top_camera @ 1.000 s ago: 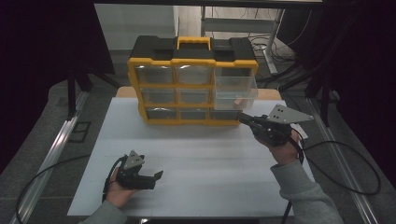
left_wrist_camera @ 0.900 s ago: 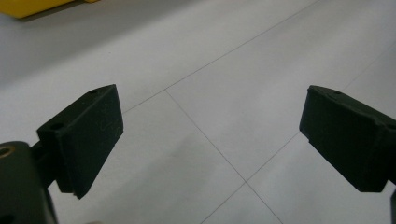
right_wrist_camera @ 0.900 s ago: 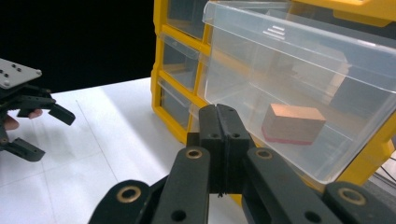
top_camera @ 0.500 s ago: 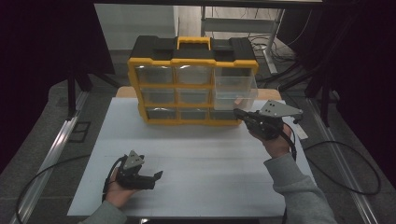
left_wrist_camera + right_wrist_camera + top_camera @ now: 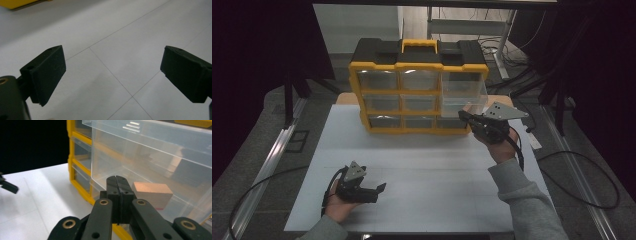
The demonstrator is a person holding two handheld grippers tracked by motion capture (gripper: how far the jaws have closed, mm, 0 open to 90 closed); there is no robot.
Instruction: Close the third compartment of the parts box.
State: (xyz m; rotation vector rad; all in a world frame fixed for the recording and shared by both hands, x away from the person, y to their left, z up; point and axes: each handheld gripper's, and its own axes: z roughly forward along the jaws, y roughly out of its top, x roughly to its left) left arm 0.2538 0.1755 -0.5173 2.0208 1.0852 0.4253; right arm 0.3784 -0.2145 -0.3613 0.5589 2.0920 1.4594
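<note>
White tabletop (image 5: 427,165) under dim light, dark surroundings, with a yellow organizer (image 5: 418,95) standing at the far edge. We find its upper right drawer (image 5: 464,92) pulled partway out of the frame; the other drawers sit flush. Through the clear front wall in the right gripper view, a wooden block (image 5: 152,192) lies on the drawer floor, with a second darker shape behind it (too blurred to identify).

The right gripper (image 5: 463,116) has its jaws fully closed on nothing, tips at the lower front of the drawer; we cannot tell whether they touch it. We judge the work as pushing the drawer home: it is begun, most of the travel is left.

The left gripper (image 5: 379,188) rests low at the near left with jaws wide apart and empty, well away. Nothing blocks the drawer's path; a cable (image 5: 577,170) trails off to the right, clear of it.
</note>
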